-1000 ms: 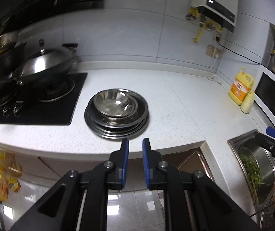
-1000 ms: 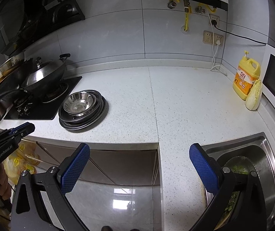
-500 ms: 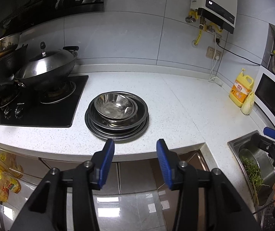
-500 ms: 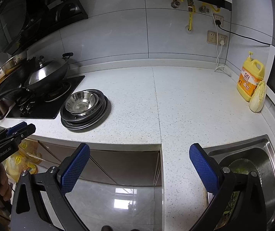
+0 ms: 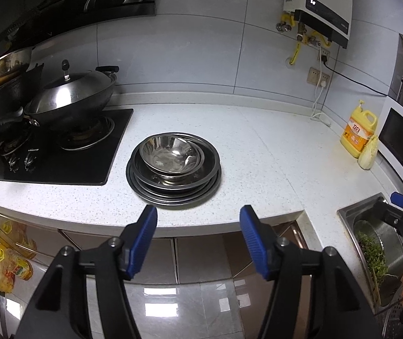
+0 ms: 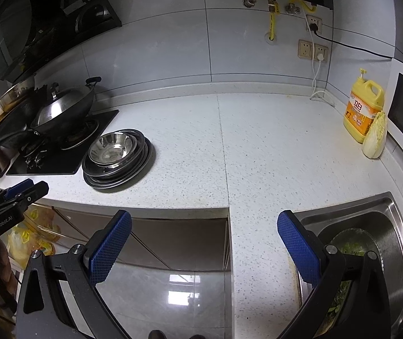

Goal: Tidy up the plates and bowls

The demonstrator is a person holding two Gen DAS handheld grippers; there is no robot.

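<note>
Sat on the white speckled stone countertop [image 5: 258, 152], just right of the black glass gas hob [image 5: 60, 158]: a stack of round stainless-steel plates and bowls [image 5: 173, 169], wide shallow plates at the bottom, smaller shiny bowls nested on top, the uppermost bowl empty. Seen too from the right wrist view, the same stack [image 6: 116, 158] near the counter's front edge.

On the hob, a dark lidded steel wok [image 5: 69, 104]; contents hidden by the lid. In the stainless-steel sink [image 6: 393, 226] at the right, a round steel pot [image 5: 382, 243] holding green leafy vegetables. By the far right wall, a yellow plastic detergent jug with a pump [image 6: 363, 113], orange label, characters too small to read; leaning against it, a pale napa cabbage [image 6: 375, 135].

Left gripper [image 5: 198, 238] with black arms and blue pads: jaws opening, nothing between them, short of the counter edge in front of the stack. Right gripper [image 6: 204, 251]: jaws wide apart, empty, over the counter edge beside the sink. Read "GenRobot.AI" on the left gripper's body in the right wrist view; on the right gripper's body only "DA" visible.
</note>
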